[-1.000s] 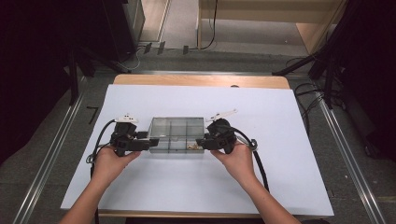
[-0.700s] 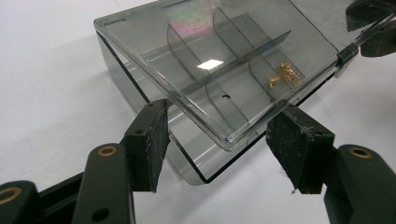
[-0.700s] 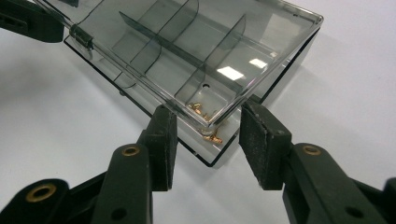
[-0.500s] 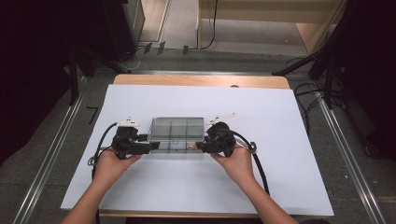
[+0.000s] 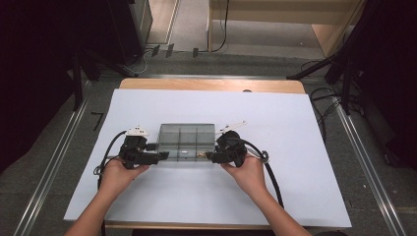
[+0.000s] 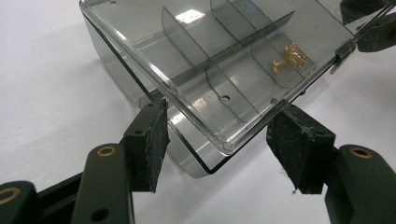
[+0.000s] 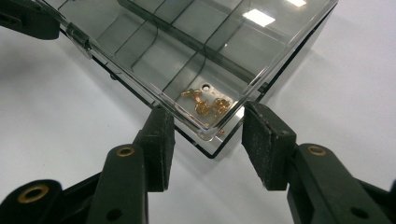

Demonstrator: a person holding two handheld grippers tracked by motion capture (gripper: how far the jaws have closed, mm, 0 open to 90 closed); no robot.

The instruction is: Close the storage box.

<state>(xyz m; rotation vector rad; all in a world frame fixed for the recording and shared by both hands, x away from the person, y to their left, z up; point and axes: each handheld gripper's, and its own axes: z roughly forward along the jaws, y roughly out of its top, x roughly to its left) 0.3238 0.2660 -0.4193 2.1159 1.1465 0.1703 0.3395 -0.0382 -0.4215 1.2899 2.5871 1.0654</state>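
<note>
Clear smoky divided box | gold bits by right gripper | both grippers half-open, straddling corners; left gripper; right's just widened.

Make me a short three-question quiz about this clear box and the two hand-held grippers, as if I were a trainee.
1. True or false: the clear compartment box has its lid shut.
2. What lies in the corner compartment nearest the right gripper? A) gold-coloured small parts B) screws C) nothing
3. Which part of the box does the left gripper straddle with its fingers?

Key: 1 true; 2 A, the gold-coloured small parts; 3 a corner, at the lid's edge.
</note>
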